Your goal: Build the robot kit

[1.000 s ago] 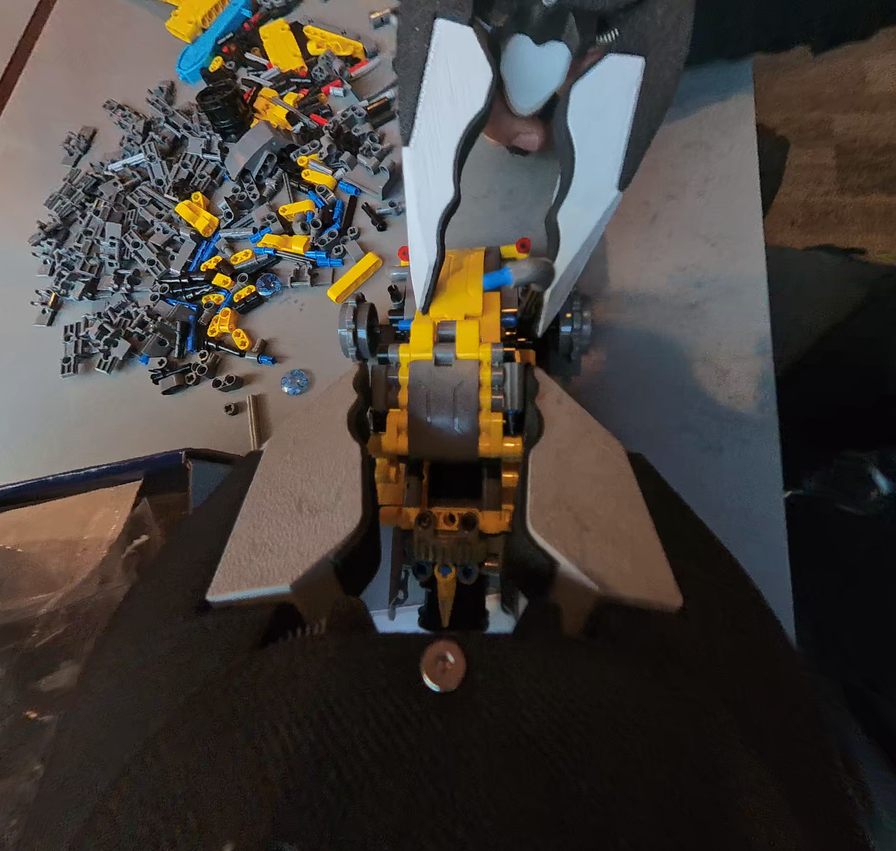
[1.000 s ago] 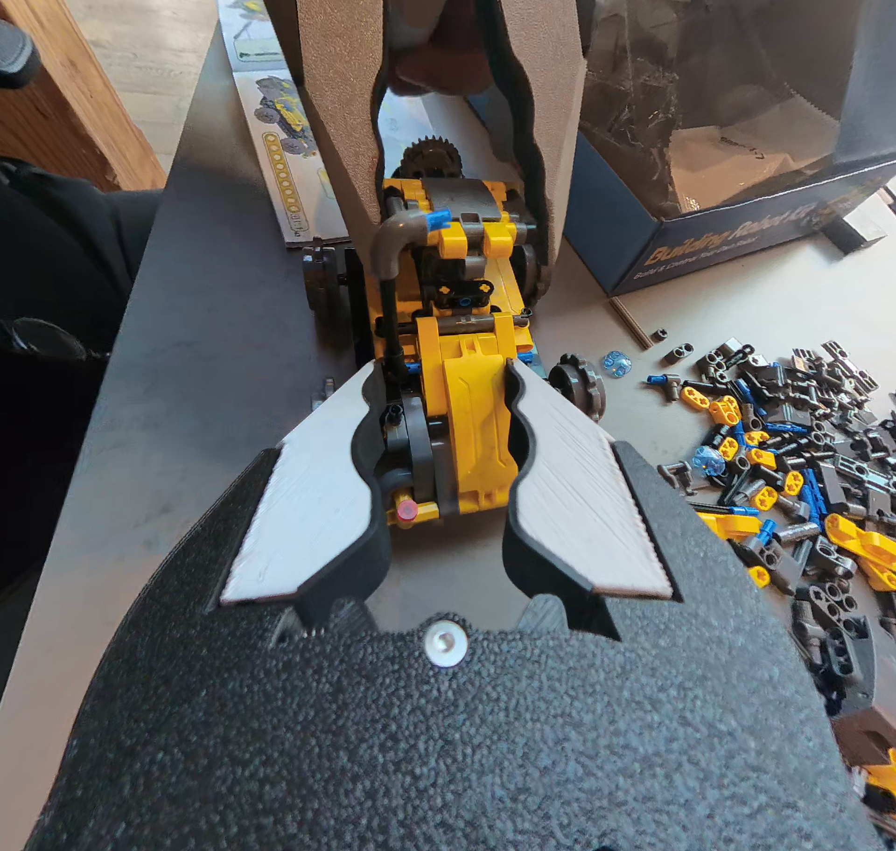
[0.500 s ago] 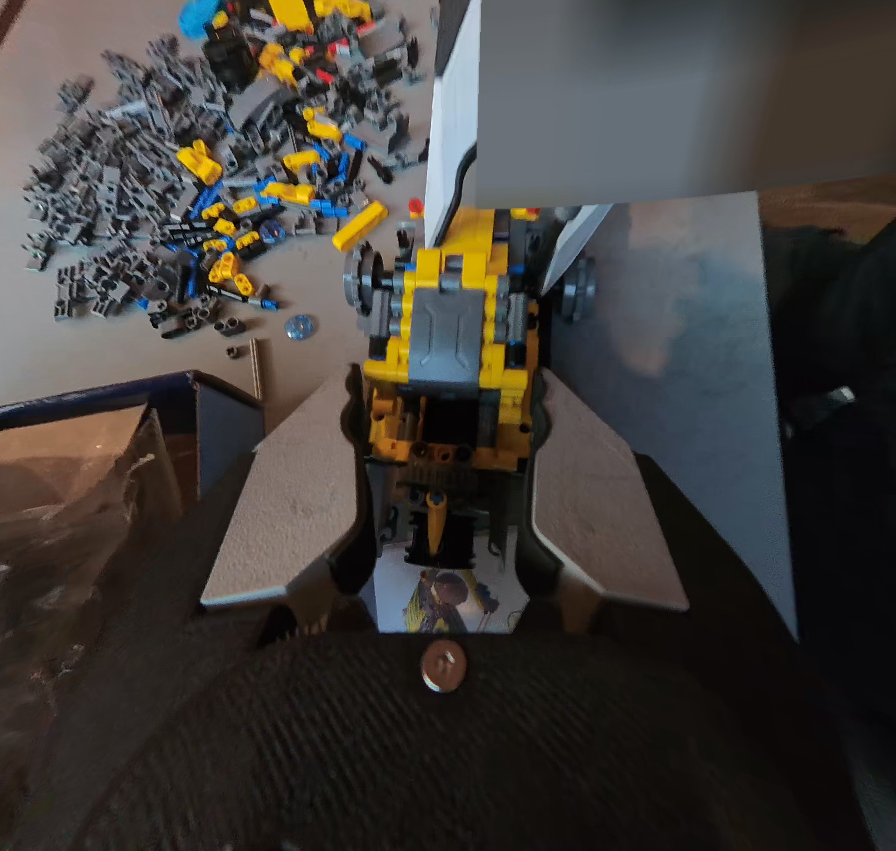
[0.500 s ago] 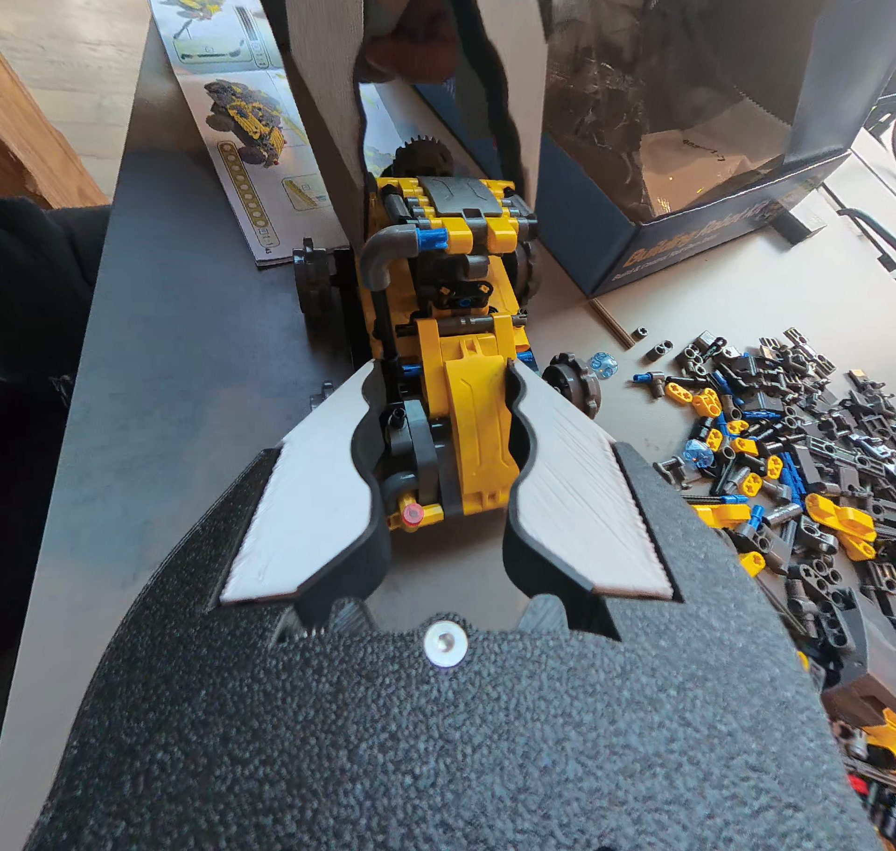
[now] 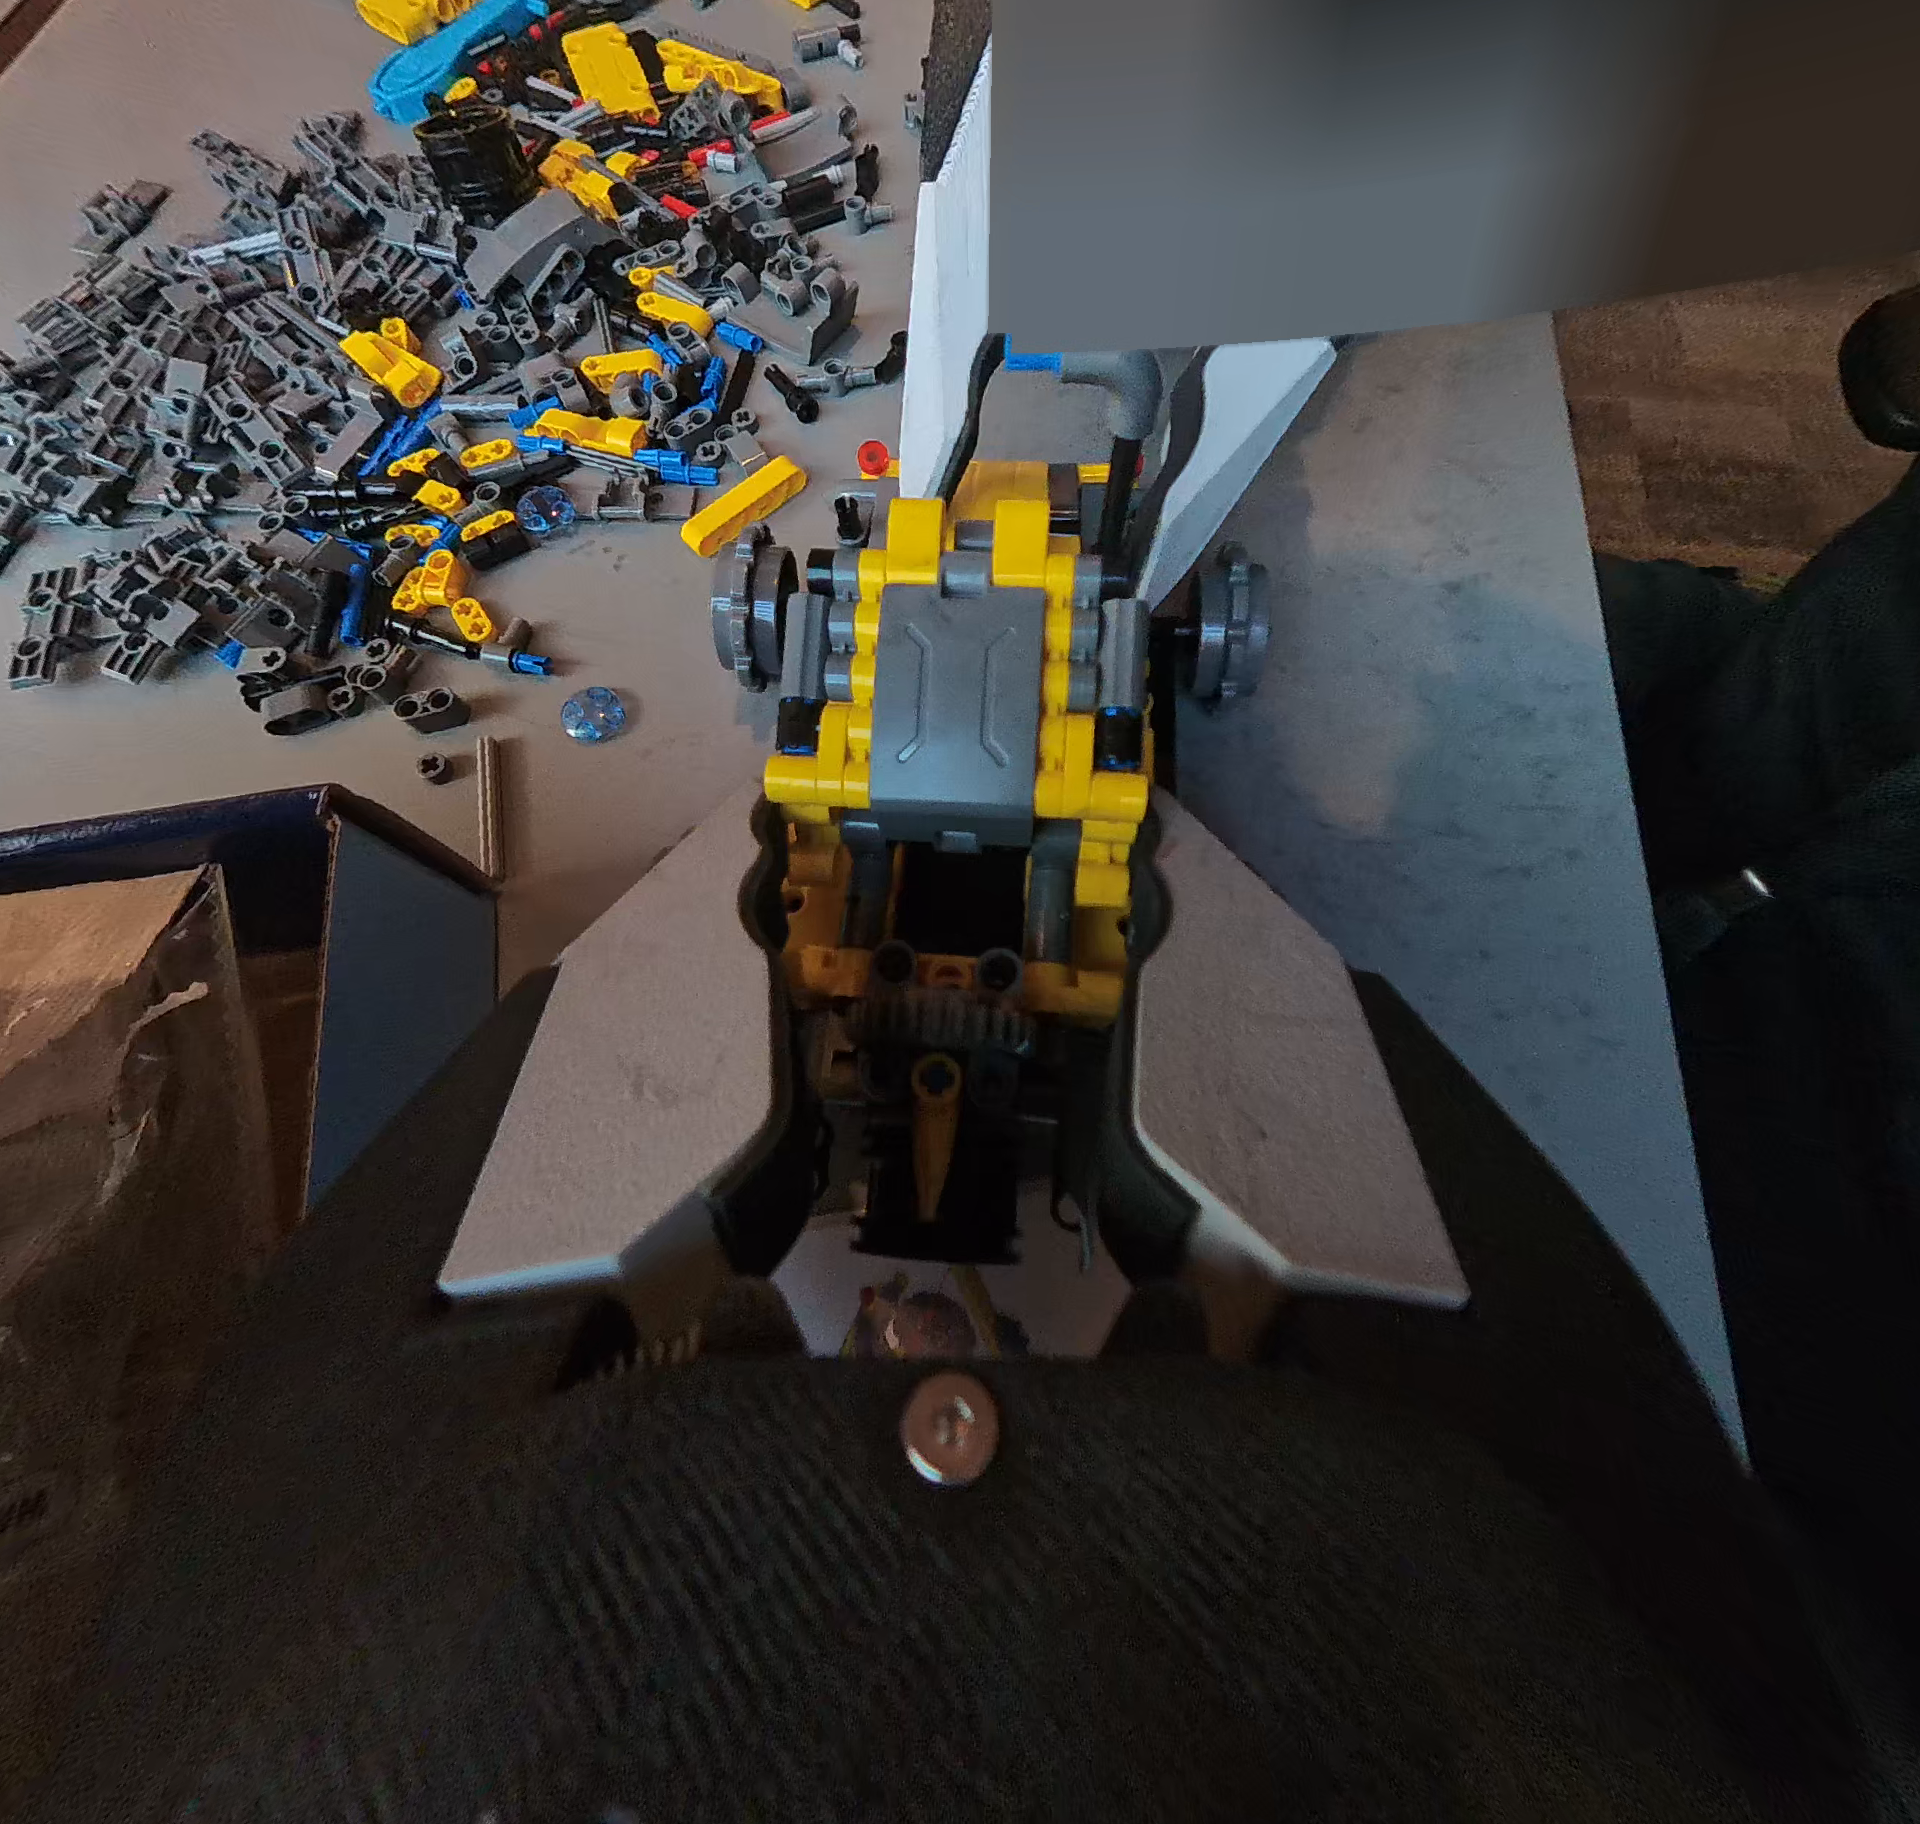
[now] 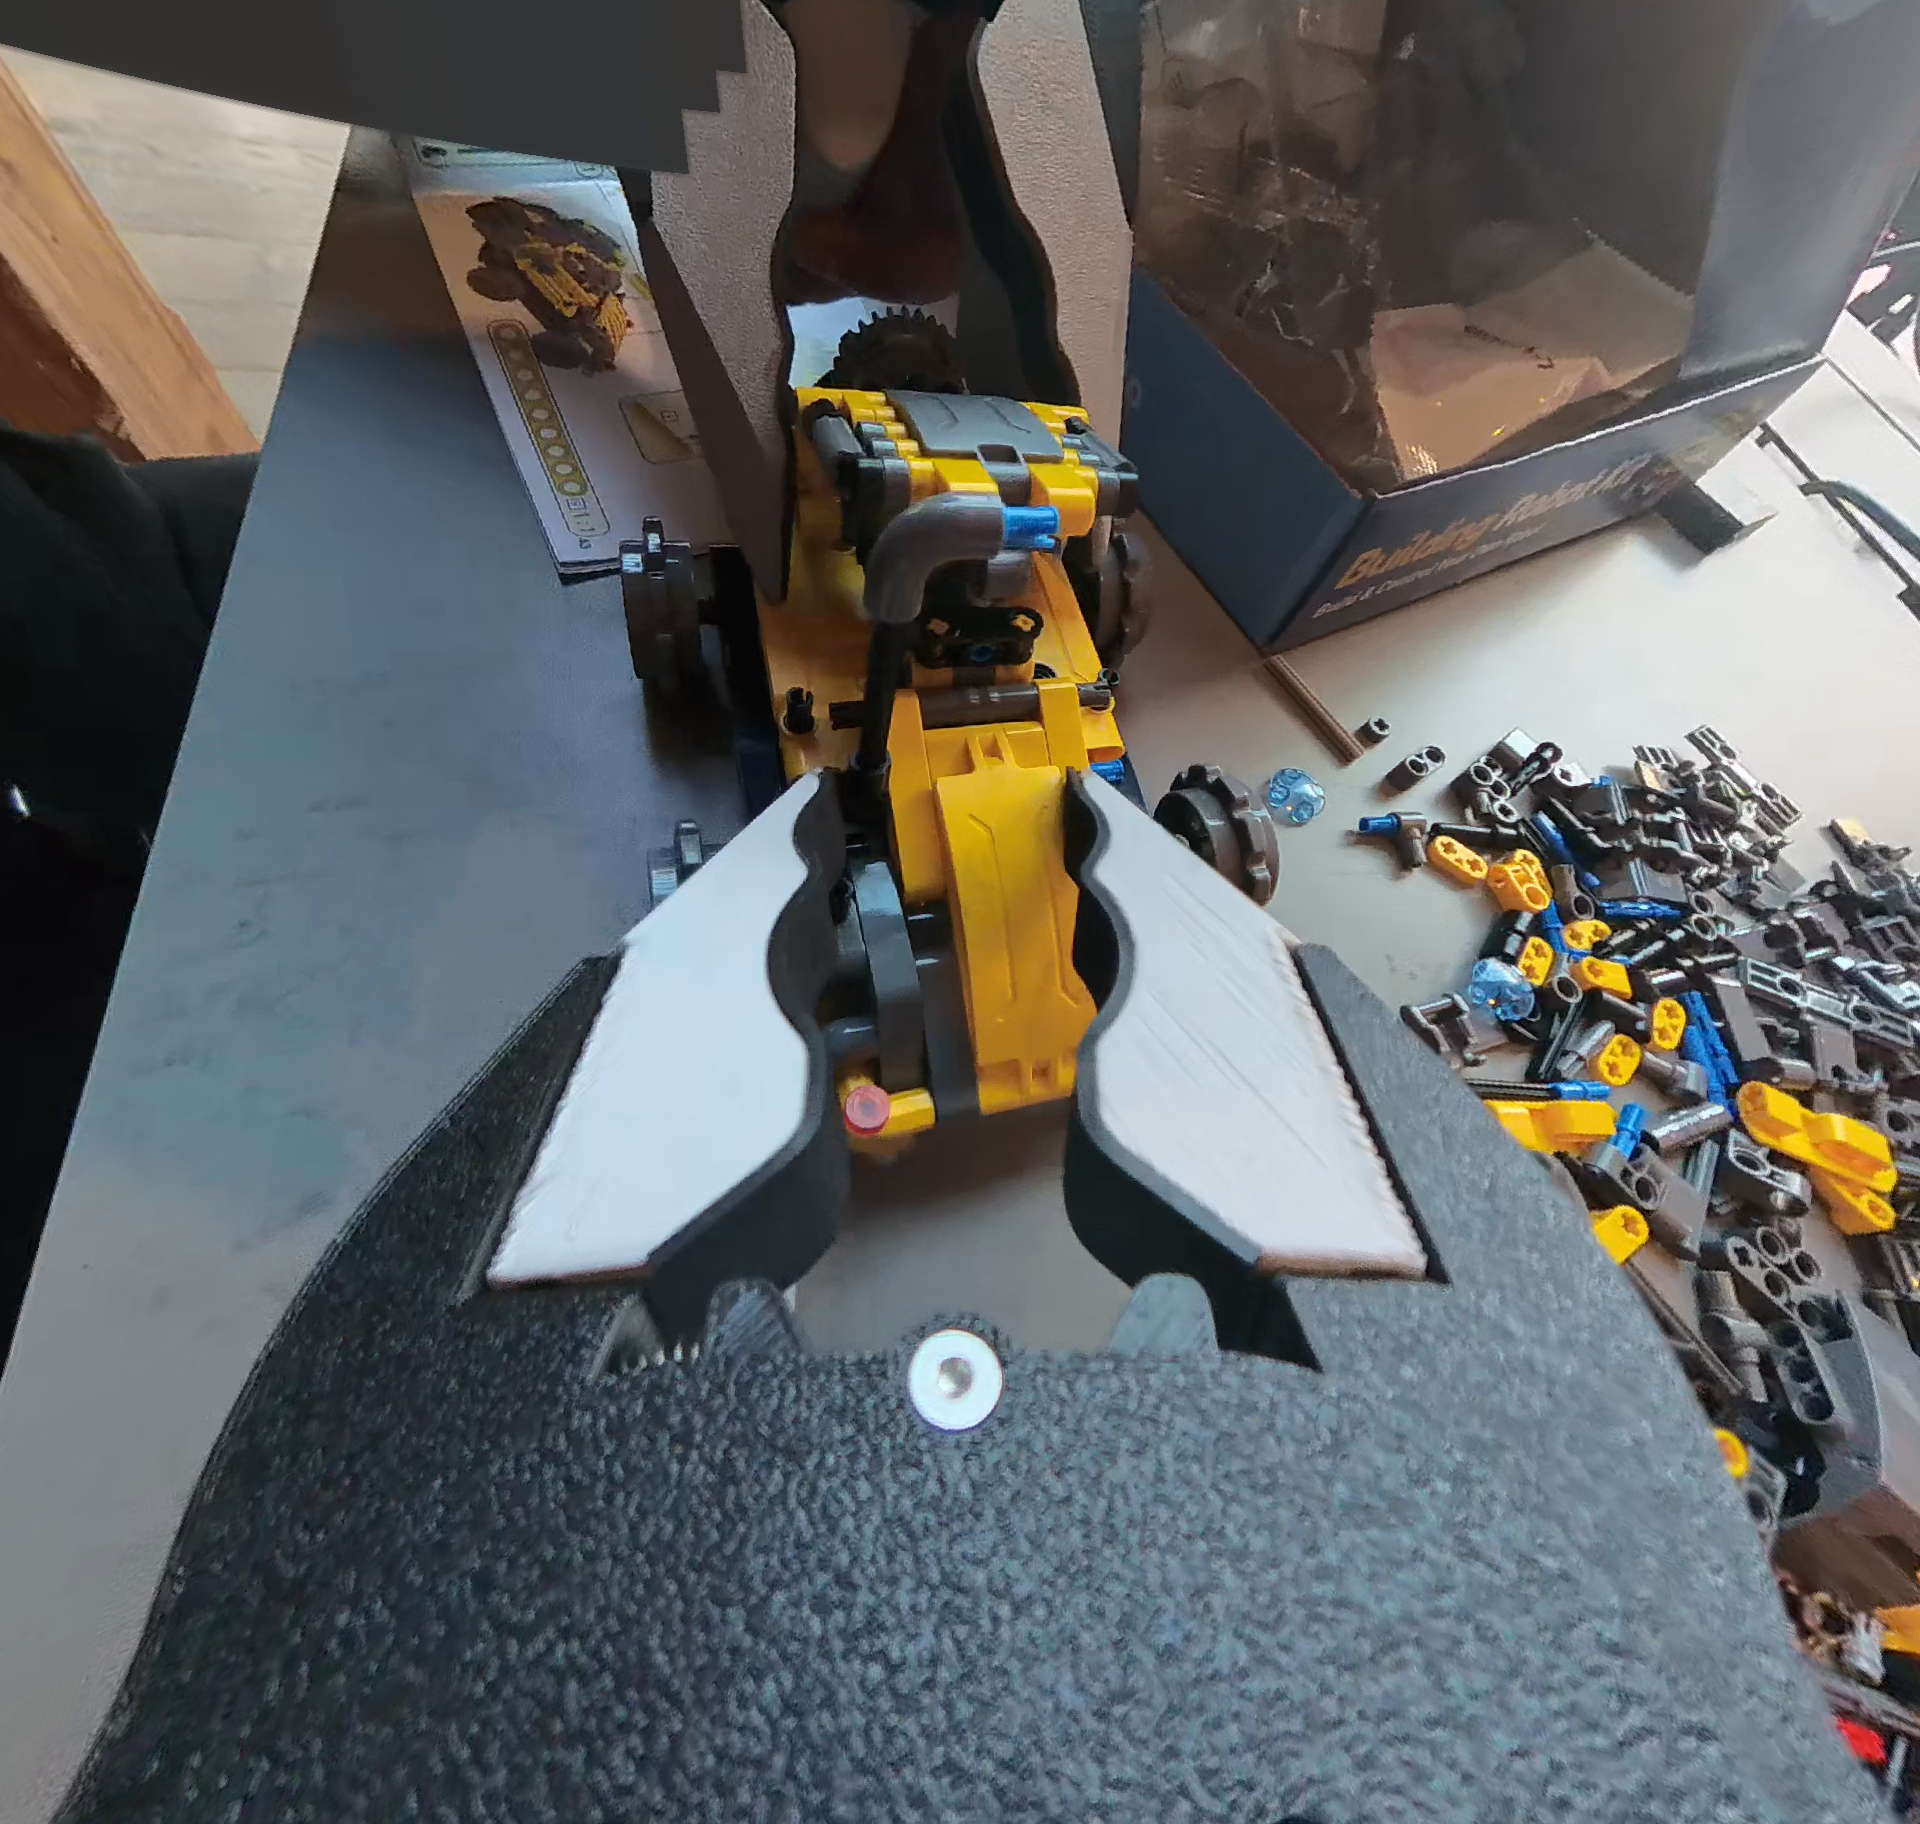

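A yellow and grey brick-built vehicle (image 5: pixel 956 694) sits at or just above the grey table (image 5: pixel 1403 735), held at both ends. My left gripper (image 5: pixel 956 808), with grey fingers, is shut on the end with the grey roof panel. My right gripper (image 6: pixel 948 787), with white fingers, is shut on the yellow hood end (image 6: pixel 997 901). Each gripper shows in the other's view: the right one (image 5: pixel 1039 517) in the left wrist view, the left one (image 6: pixel 935 465) in the right wrist view. A grey elbow pipe (image 6: pixel 925 548) stands up from the vehicle's middle.
A wide pile of loose grey, black, yellow and blue parts (image 5: pixel 416 372) lies beside the vehicle and shows in the right wrist view (image 6: pixel 1662 995). A dark blue box with a clear window (image 6: pixel 1455 527) stands close by. An instruction booklet (image 6: pixel 540 361) lies near the table edge (image 5: pixel 1621 839). The grippers' ends are close to 5 cm from one another.
Both grippers keep their hold on the vehicle. The vehicle has tipped, so its grey roof faces the left camera more. The booklet now shows under the left gripper.
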Tool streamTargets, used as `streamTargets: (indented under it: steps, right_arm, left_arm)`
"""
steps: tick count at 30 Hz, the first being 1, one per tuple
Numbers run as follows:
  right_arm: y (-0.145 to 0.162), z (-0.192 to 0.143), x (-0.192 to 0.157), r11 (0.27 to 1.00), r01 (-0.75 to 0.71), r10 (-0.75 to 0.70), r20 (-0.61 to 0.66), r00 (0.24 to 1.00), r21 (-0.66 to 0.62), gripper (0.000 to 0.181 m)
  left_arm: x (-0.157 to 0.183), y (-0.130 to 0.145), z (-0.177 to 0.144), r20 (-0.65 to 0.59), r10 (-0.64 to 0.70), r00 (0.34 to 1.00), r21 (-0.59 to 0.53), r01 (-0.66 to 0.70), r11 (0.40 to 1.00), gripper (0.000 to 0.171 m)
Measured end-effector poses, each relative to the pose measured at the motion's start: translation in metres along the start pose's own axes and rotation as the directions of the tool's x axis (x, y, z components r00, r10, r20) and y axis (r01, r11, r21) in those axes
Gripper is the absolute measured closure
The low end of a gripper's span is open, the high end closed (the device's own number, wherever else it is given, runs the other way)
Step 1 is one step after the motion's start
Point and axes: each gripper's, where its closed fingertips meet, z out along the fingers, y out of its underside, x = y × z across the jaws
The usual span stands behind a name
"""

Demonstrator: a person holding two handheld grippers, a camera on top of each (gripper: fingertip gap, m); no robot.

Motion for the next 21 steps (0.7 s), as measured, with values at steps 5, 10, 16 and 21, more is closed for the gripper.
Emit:
streamTargets:
  steps: [5,10,16,21]
  right_arm:
    - [-0.002,-0.002,0.002,0.999,0.038,-0.038,0.021,0.999,0.025,0.14]
    - [-0.01,-0.009,0.004,0.998,-0.02,0.02,-0.001,1.0,0.057,0.13]
    - [-0.033,-0.022,0.003,0.989,-0.071,0.095,-0.188,0.978,0.131,0.141]
    - [-0.045,-0.019,0.002,0.996,-0.013,0.038,-0.298,0.954,0.085,0.171]
  left_arm:
    - [-0.001,-0.001,0.0,0.007,-0.007,1.0,0.025,0.006,1.0,0.108]
    - [-0.002,-0.003,-0.005,0.01,-0.055,0.998,0.041,0.054,0.998,0.108]
    - [-0.003,-0.022,-0.013,0.061,-0.054,0.997,0.108,0.048,0.993,0.109]
    - [-0.004,-0.019,-0.004,0.027,-0.052,0.998,0.087,0.049,0.995,0.107]
